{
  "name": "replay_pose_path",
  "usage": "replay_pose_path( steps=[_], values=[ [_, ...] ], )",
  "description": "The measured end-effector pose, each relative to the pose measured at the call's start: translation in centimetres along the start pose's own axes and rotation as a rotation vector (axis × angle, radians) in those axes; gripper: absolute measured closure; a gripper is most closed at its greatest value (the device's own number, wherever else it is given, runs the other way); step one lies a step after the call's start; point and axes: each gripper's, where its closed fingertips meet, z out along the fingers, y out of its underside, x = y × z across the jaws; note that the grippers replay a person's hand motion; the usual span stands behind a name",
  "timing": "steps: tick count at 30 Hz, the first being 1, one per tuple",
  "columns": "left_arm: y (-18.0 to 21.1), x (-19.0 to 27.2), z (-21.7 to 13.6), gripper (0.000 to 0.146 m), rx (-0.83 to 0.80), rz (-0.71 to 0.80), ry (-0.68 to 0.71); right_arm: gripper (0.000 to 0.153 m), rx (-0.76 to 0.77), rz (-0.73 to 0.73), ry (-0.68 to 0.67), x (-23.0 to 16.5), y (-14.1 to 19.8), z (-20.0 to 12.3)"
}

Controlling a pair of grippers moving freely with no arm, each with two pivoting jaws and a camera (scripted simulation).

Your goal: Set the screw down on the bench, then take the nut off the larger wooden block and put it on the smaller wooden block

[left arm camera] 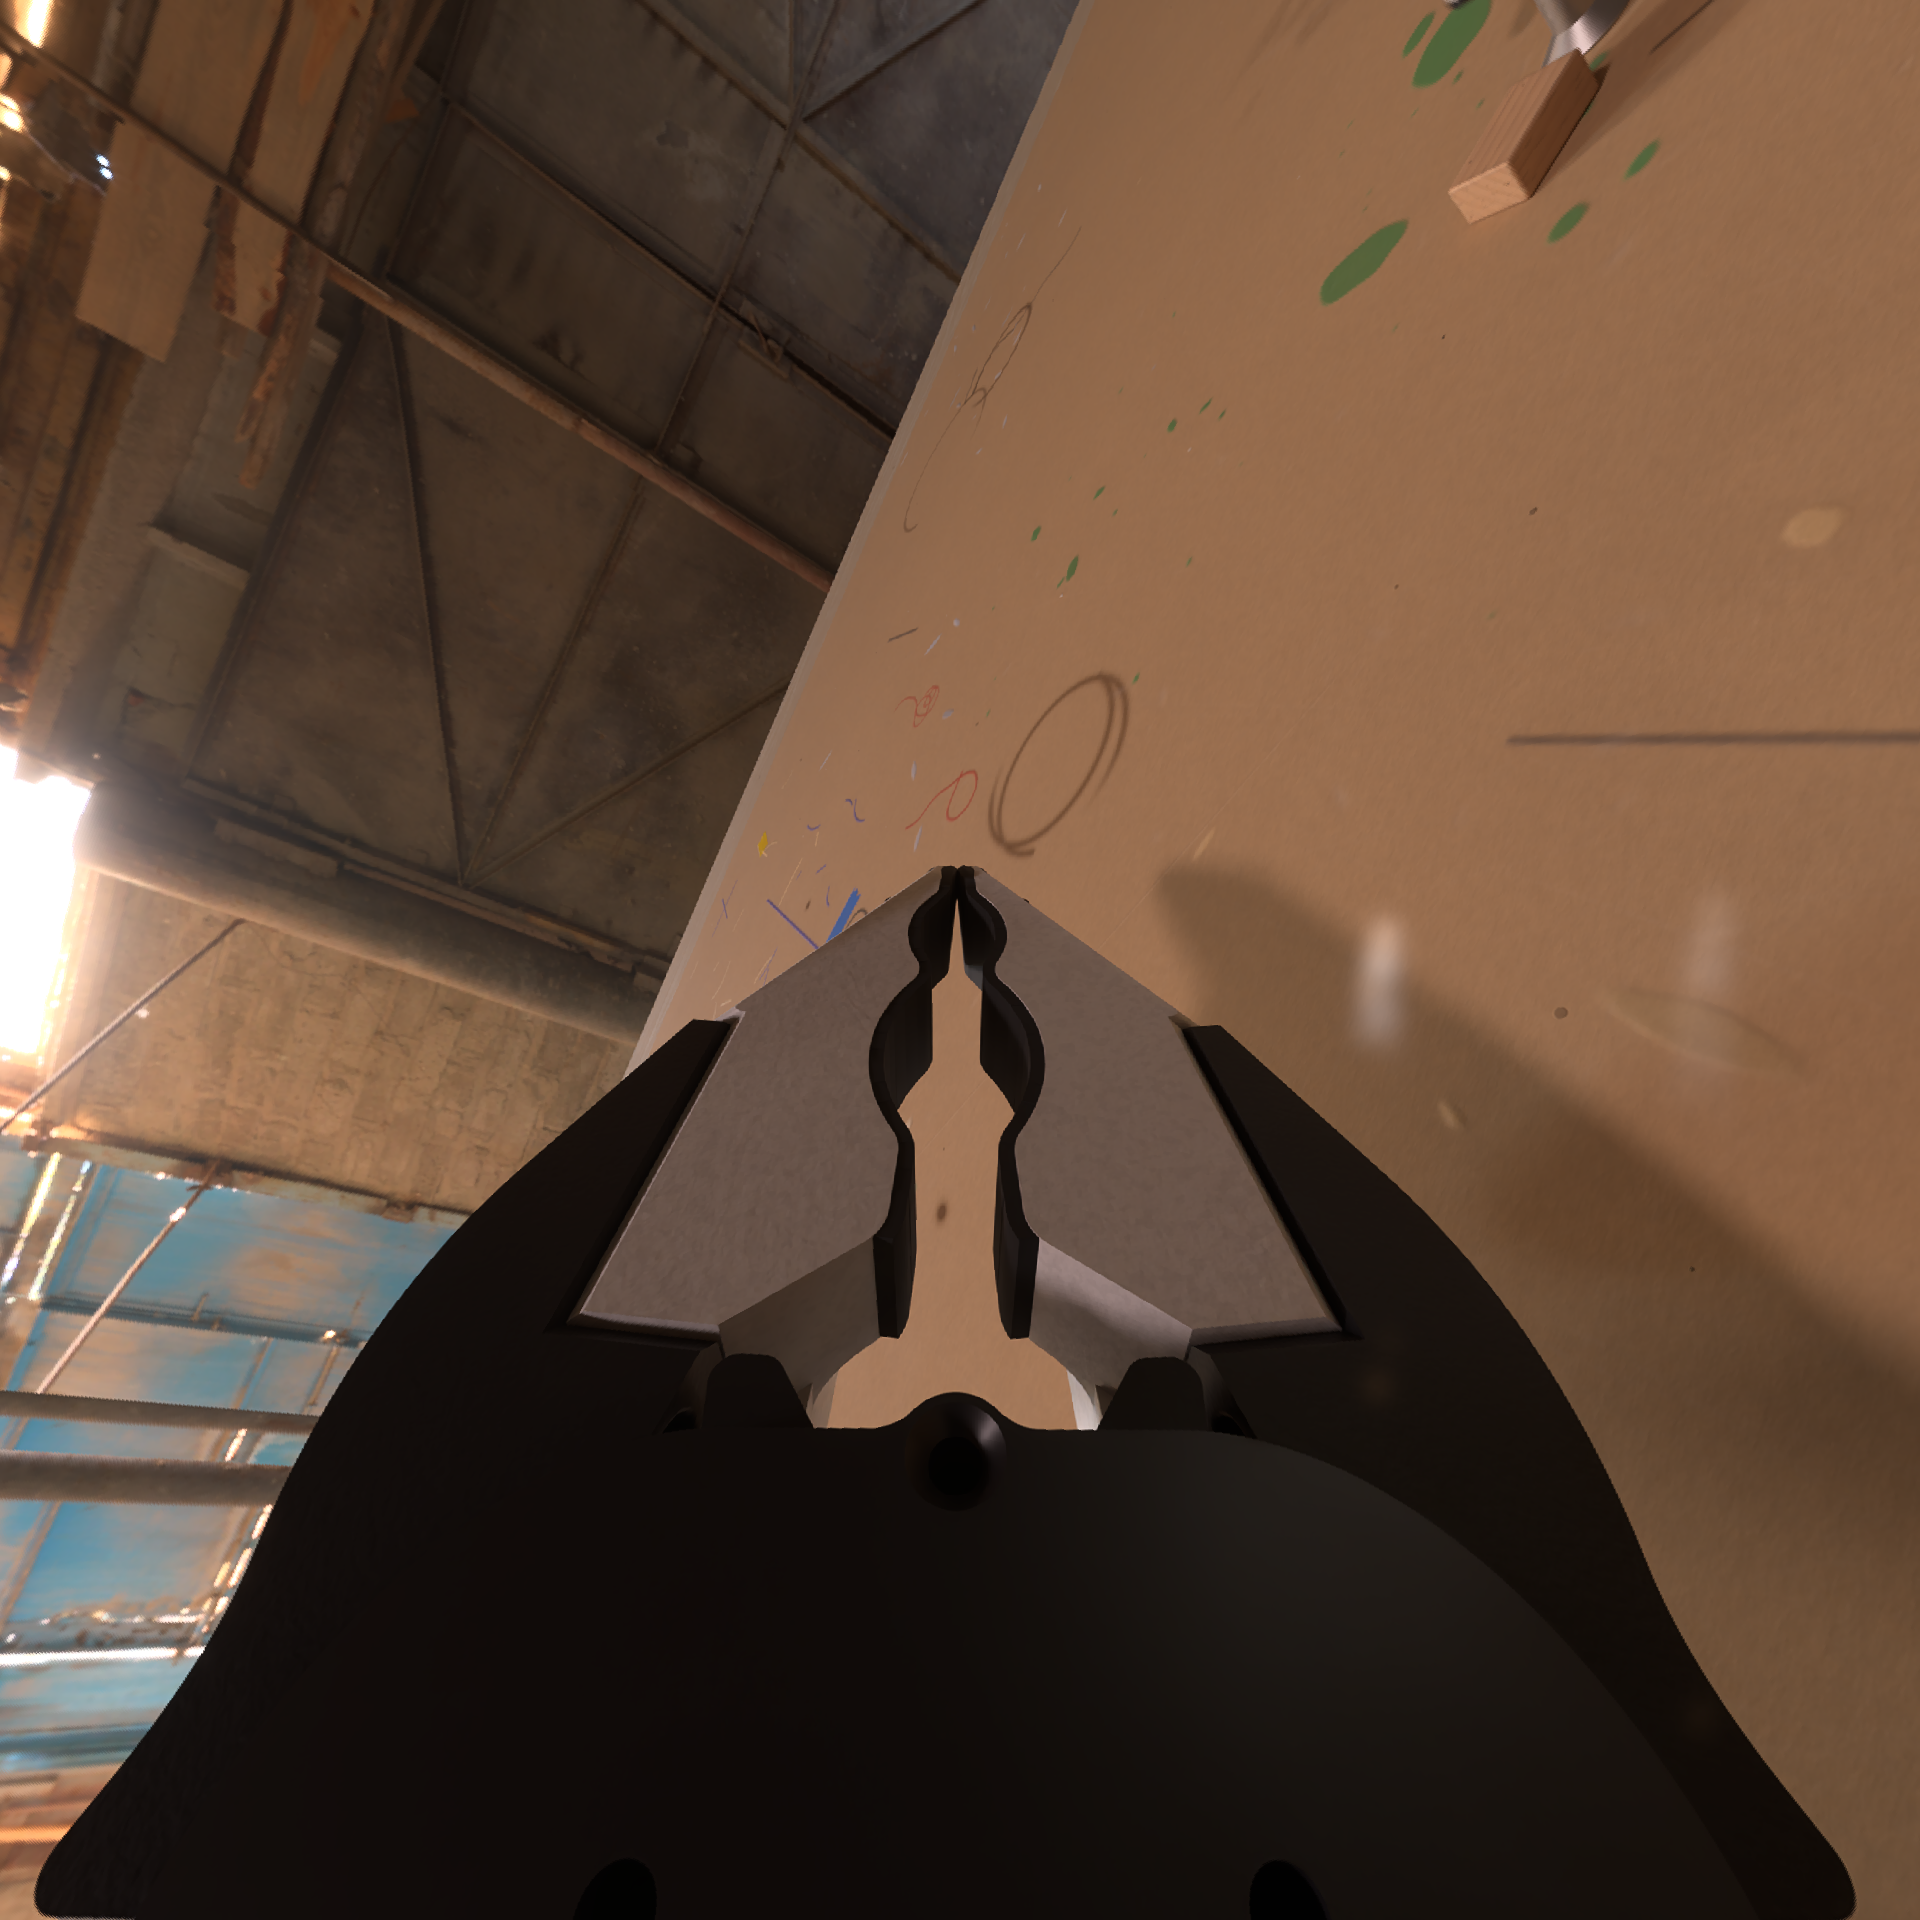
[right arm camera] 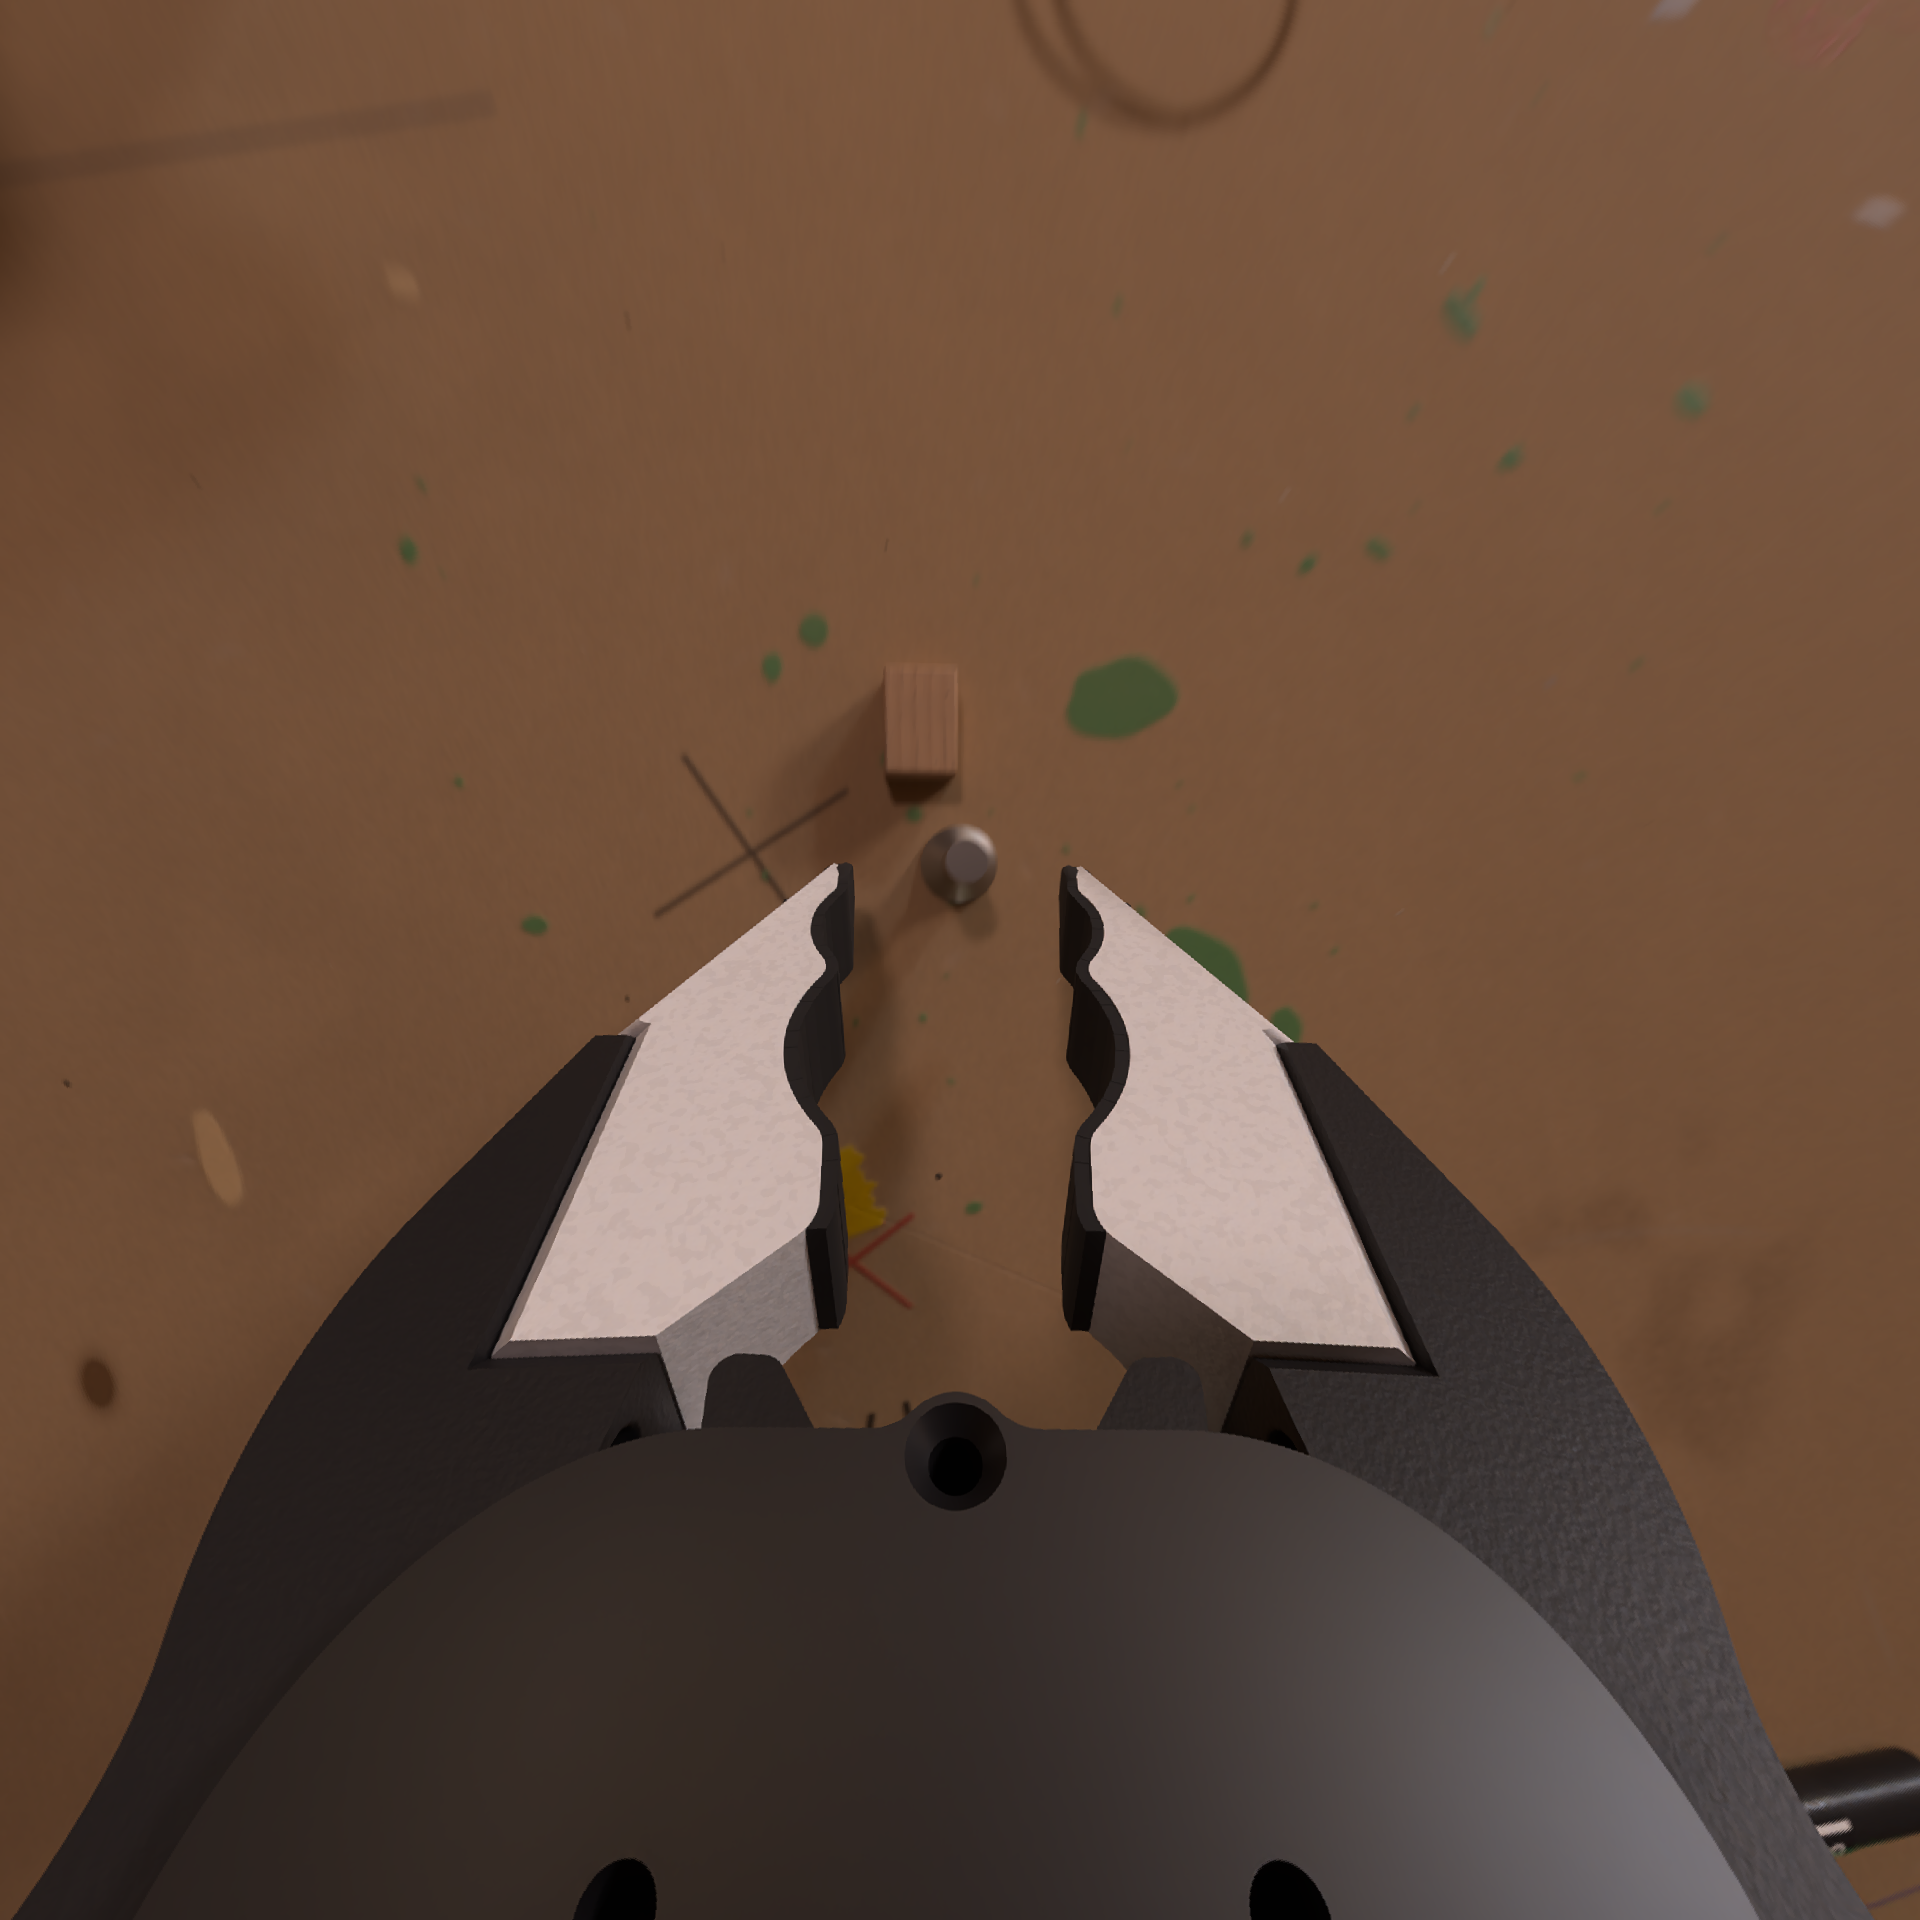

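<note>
Paint-flecked brown bench (right arm camera: 1351, 831) lay below the right gripper (right arm camera: 957, 883), jaws wide and empty. Just above its fingertips in frame stood the small grey metal screw (right arm camera: 958, 862), axis toward the camera, the small pale wooden block (right arm camera: 921, 732) beyond. Far off, the left gripper (left arm camera: 954, 873) was closed, empty.

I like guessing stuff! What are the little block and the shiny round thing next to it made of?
The little block looks like pale, unpainted wood: fine straight grain lines run along its top. The shiny round thing, likely the screw, looks like smooth grey metal with soft highlights.
</note>
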Motion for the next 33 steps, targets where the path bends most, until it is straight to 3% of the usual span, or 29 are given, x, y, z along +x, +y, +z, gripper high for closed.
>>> replay_pose_path(
  steps=[3, 7, 10, 13, 16, 22, 33],
  values=[
    [-0.2, 0.0, 0.0, 0.146, 0.010, 0.009, -0.002, 0.113, 0.113, -0.025, 0.014, 1.0, -3.5, -1.1],
    [-0.4, 0.1, 0.1, 0.146, 0.019, 0.005, 0.008, 0.118, 0.221, -0.192, 0.008, 2.0, -12.9, -0.3],
    [-0.5, 0.2, 0.1, 0.146, 0.029, 0.002, 0.017, 0.122, 0.276, -0.364, -0.110, 0.8, -21.3, 2.3],
    [-0.6, 0.4, 0.1, 0.146, 0.037, -0.004, 0.029, 0.125, 0.285, -0.460, -0.120, 1.1, -28.6, 6.0],
    [-0.6, 0.3, 0.1, 0.146, 0.045, -0.016, 0.034, 0.128, 0.205, -0.302, -0.183, 2.1, -33.6, 10.5],
    [-0.7, 0.3, 0.1, 0.146, 0.058, -0.042, 0.045, 0.125, -0.022, 0.140, -0.446, 2.5, -37.6, 16.2],
    [-0.8, 0.4, 0.1, 0.146, 0.063, -0.056, 0.058, 0.121, -0.349, 0.043, -0.244, 2.7, -37.4, 19.1]
  ],
)
